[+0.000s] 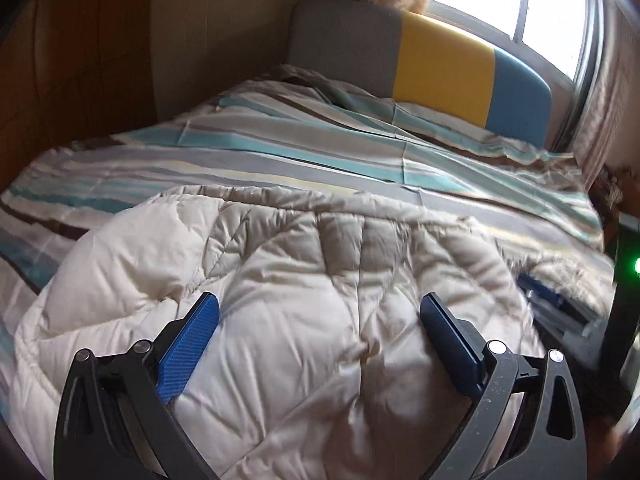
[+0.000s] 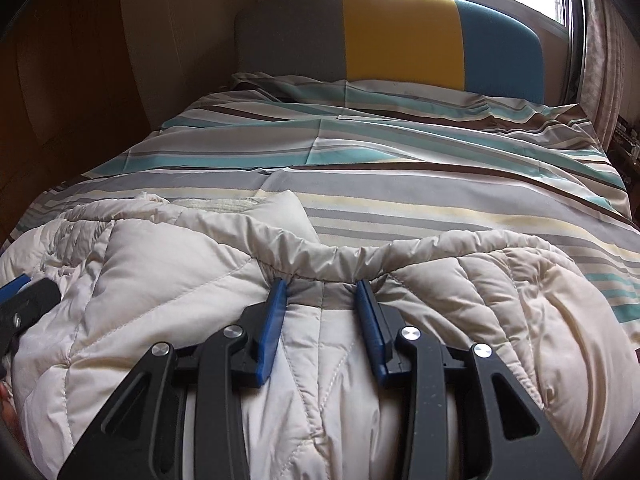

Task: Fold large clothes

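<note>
One bed [image 2: 440, 184] fills the room ahead of both grippers, covered by one striped sheet in teal, grey, cream and brown. One headboard [image 2: 400, 36] stands at its far end, in three panels: grey, yellow, blue. One window [image 1: 520, 0] is behind it, with curtains at both sides.

One cream quilted puffer jacket [image 2: 160, 280] lies on the near part of the bed, directly under and ahead of both grippers, its gathered hem edge running across just past the fingertips. No brand, label or writing can be read anywhere.

Two grippers are present. The right gripper [image 2: 322, 288] is pressed into the jacket with a ridge of fabric bunched between its two blue pads [image 2: 272, 328], clenched on the jacket near the hem. The left gripper [image 1: 320, 304] is spread wide, released, above the jacket; its pads [image 1: 188, 348] pinch nothing. Each gripper shows at the edge of the other's view. One green light [image 1: 636, 266] glows to the far right.
</note>
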`<state>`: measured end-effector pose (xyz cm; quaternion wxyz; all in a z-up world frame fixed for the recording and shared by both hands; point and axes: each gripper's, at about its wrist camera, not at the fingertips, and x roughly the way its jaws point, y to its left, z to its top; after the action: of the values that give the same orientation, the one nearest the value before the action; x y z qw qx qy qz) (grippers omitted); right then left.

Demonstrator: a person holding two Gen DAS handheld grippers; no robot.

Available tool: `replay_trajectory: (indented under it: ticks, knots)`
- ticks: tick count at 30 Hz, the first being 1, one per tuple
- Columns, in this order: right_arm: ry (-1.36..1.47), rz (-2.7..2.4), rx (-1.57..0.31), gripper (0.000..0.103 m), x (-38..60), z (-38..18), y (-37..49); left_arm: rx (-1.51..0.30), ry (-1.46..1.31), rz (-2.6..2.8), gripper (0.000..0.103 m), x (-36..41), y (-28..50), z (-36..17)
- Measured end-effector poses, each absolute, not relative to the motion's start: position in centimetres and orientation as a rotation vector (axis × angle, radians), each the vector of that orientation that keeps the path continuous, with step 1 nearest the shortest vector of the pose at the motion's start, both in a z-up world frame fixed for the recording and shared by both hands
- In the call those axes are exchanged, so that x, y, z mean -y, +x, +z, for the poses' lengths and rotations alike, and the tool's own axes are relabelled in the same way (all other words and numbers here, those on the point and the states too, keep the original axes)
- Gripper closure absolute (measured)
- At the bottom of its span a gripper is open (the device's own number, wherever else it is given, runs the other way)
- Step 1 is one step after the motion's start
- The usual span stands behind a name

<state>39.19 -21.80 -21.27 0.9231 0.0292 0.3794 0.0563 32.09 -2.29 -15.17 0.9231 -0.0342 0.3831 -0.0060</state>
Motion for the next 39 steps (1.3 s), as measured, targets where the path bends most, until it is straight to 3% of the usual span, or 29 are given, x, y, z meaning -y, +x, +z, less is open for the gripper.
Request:
replay_trajectory:
  ticks: [11,14,20,27,39]
  knots:
    - [0.064,0.109,-0.778,0.066,21.7,-20.9,38.9,-0.817,-0.042,-0.018,0.003,2.6,33.8,-18.3]
    - [0.125,0.137,-0.767,0.057,22.8,-19.6,37.5,-0.815,-0.047,-0.021,0.003,2.6,33.7,-18.3]
    - [0.173,0.012,-0.689,0.057,27.4,-16.2,32.6,-0.809,-0.048,-0.02,0.003,2.6,33.7,-18.2]
    - [0.189,-0.084,-0.762,0.057,30.6,-20.5,33.2,-0.806,-0.046,-0.018,0.003,2.9,33.4,-18.1]
    - [0.125,-0.115,-0.781,0.056,29.7,-21.5,34.0,-0.825,-0.093,-0.058,0.003,-0.2,31.8,-14.5]
